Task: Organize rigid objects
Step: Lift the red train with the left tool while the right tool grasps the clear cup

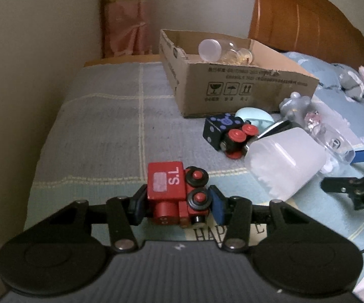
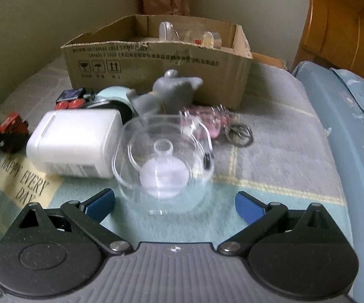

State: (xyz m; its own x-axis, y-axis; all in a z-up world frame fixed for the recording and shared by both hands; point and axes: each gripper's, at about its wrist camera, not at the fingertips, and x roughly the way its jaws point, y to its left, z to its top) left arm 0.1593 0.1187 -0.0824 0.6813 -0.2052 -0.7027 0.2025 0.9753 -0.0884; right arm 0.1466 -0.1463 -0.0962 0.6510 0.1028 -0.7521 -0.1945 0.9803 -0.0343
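Observation:
My left gripper (image 1: 178,203) is shut on a red toy train engine (image 1: 174,192) marked "S.L", which lies on its side on the bed. It also shows at the left edge of the right wrist view (image 2: 12,123). My right gripper (image 2: 174,205) is open, its blue pads either side of a clear plastic bottle (image 2: 163,161) lying with its base toward me. A white plastic jar (image 2: 74,142) lies beside the bottle. A black toy train car (image 1: 228,133), a grey figurine (image 2: 169,93) and a pink keychain (image 2: 214,123) lie in front of the cardboard box (image 1: 245,88).
The box (image 2: 156,73) holds clear jars and lids. A pale blue round object (image 1: 255,117) lies behind the black train car. A wooden headboard (image 1: 305,22) and blue pillow (image 2: 345,116) are at the right. The wall and a curtain are behind the bed.

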